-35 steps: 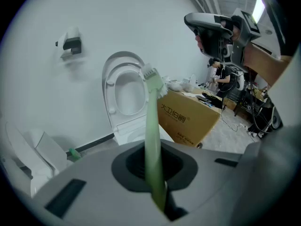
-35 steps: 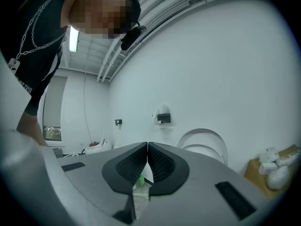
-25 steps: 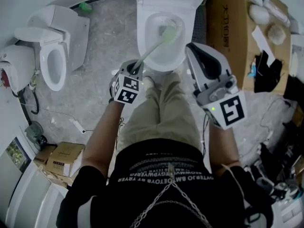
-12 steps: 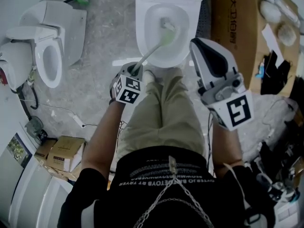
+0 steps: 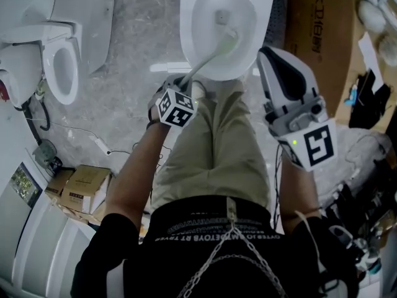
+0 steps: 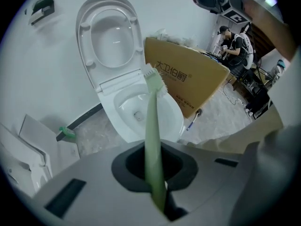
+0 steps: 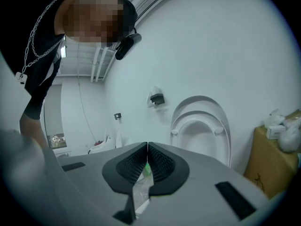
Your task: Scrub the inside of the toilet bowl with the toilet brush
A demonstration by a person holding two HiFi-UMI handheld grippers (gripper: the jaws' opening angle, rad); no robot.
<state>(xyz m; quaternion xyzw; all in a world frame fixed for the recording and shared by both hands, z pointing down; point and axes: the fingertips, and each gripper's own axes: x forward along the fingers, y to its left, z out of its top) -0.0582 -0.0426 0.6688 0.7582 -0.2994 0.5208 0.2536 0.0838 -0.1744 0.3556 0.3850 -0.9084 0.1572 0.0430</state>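
The white toilet (image 5: 191,36) stands at the top middle of the head view, lid and seat raised (image 6: 110,32). My left gripper (image 5: 186,85) is just in front of its rim, shut on the pale green toilet brush handle (image 6: 153,140). The handle slants up and right into the bowl (image 6: 127,108). Its bristle head (image 5: 230,37) lies against the bowl's right inner side. My right gripper (image 5: 267,53) is held off to the right of the toilet, shut with nothing between its jaws, and in its own view it (image 7: 147,146) points at the raised seat (image 7: 202,126).
A second white toilet (image 5: 59,67) stands on the floor at left. A large cardboard box (image 5: 316,23) is close against the toilet's right side. Small boxes (image 5: 80,194) and a cable (image 5: 93,144) lie at lower left. The person's trouser leg (image 5: 217,141) is right before the bowl.
The left gripper has moved nearer the toilet's rim. The brush head has slid from the bowl's middle toward its right side. The right gripper stays shut beside the toilet.
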